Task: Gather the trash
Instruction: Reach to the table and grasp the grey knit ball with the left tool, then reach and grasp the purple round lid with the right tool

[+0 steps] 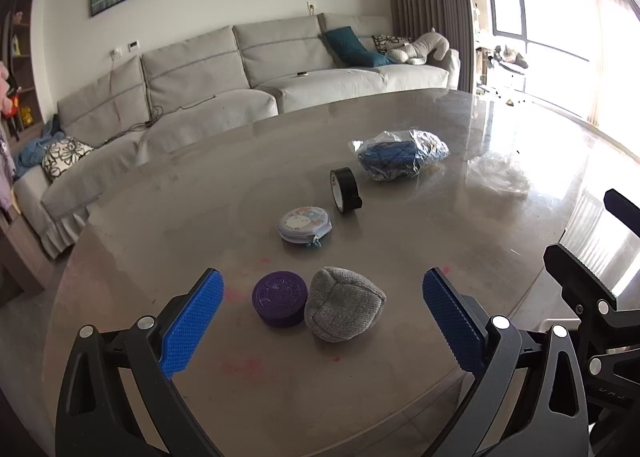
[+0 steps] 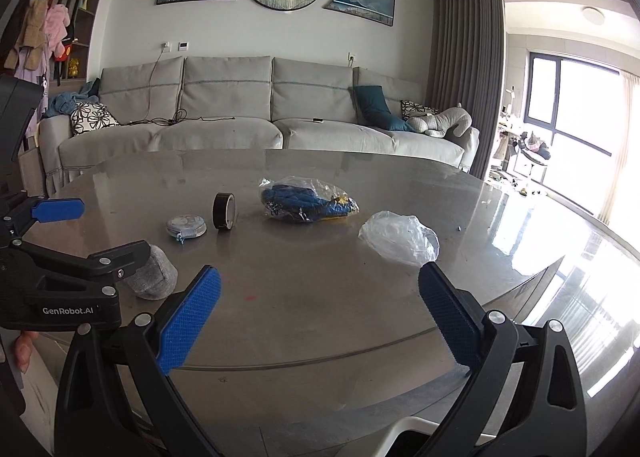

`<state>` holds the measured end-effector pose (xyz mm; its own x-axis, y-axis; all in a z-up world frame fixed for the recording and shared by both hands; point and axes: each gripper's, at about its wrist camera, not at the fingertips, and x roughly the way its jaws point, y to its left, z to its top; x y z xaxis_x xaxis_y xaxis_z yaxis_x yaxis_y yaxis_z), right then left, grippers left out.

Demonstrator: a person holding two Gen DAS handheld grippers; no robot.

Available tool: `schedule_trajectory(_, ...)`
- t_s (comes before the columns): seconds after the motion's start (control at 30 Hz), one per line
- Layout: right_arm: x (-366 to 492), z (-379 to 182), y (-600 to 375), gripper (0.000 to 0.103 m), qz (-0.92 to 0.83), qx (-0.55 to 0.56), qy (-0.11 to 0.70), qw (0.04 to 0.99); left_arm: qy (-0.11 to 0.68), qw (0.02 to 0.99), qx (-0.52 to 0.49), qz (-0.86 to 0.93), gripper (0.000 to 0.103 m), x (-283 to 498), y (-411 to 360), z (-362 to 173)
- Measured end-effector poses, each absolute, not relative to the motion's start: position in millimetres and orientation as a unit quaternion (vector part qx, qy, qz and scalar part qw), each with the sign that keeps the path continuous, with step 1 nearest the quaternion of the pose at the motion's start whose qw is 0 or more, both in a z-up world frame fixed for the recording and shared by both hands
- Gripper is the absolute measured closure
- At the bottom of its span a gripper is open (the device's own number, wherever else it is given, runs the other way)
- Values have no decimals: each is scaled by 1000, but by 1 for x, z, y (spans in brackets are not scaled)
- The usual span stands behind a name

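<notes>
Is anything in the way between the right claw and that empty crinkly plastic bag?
No. The right claw is open, and only bare table lies between it and the empty plastic bag.

The left gripper (image 1: pixel 322 321) fills the bottom of the left wrist view, its two blue-padded fingers (image 1: pixel 192 323) spread wide apart toward the lower left and lower right of the frame, gripping nothing. The right gripper (image 2: pixel 320 319) sits the same way along the bottom of the right wrist view, fingers wide apart, nothing between them. At the lower left edge of that view a fingertip (image 2: pixel 23 351) of the person shows.
</notes>
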<state>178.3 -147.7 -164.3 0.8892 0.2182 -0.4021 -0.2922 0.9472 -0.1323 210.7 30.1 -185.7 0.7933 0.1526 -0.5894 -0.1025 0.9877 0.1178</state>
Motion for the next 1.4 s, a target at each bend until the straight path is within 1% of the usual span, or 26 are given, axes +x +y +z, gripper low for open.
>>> schedule_trajectory(0.2,193,-162,-132,5,150,-105,191,964,329,941,19,75,5,221,44,-198)
schedule_trajectory(0.63,203,-179,-133,5,142,-95,216,961,383,921,5,70,5,251,37,-237)
schedule_trajectory(0.77,202,-181,-135,5,140,-92,220,961,376,923,21,75,6,248,33,-243)
schedule_trajectory(0.8,202,-182,-135,5,139,-92,221,961,374,924,26,78,8,247,32,-244)
schedule_trajectory(0.83,203,-182,-135,5,138,-92,222,961,370,925,37,82,16,246,30,-245)
schedule_trajectory(0.87,203,-182,-135,5,137,-91,223,961,367,925,49,87,30,245,28,-244)
schedule_trajectory(0.9,203,-183,-135,5,137,-91,224,961,364,926,53,84,39,244,27,-243)
schedule_trajectory(0.93,203,-183,-134,5,137,-91,225,960,361,928,52,76,46,244,28,-241)
schedule_trajectory(0.97,202,-183,-134,5,138,-91,224,961,358,930,53,67,70,243,28,-238)
schedule_trajectory(1.0,202,-184,-133,5,138,-92,224,960,355,930,59,68,83,242,27,-235)
schedule_trajectory(1.1,200,-184,-131,5,139,-95,224,960,352,933,42,62,84,240,29,-229)
schedule_trajectory(1.4,201,-183,-127,5,151,-85,227,958,326,943,48,57,84,230,37,-197)
